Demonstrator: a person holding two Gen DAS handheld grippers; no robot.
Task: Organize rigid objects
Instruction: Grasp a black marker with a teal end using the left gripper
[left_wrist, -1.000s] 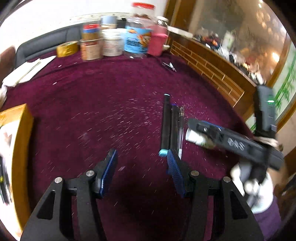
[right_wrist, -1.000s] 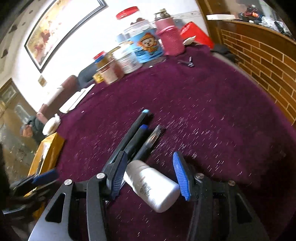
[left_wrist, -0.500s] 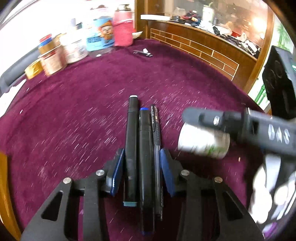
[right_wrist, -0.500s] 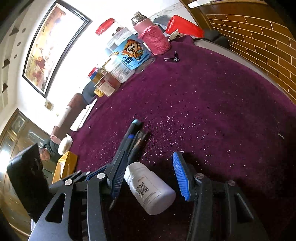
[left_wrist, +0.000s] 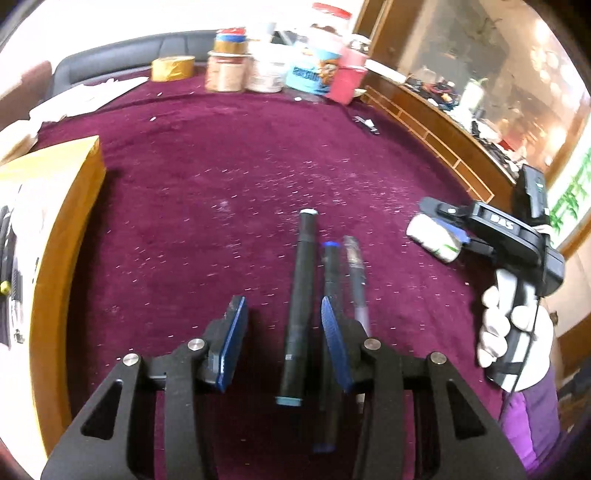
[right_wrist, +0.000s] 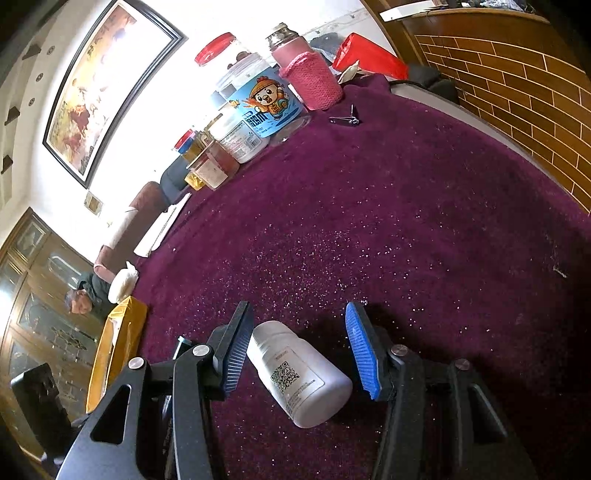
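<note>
Pens (left_wrist: 301, 295) partly hidden under spread left claw (left_wrist: 282, 339), white bottle (right_wrist: 299, 373) lying between spread right claw (right_wrist: 295, 350) pads, ungripped

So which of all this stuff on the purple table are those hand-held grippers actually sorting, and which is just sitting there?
Part of the job:
- three pens, one lying between the open left hand-held gripper pads
- white bottle, lying between the open right hand-held gripper pads

Just lying about:
- jars and pink flask at the far edge
- nail clipper
- yellow box
- tape roll
</note>
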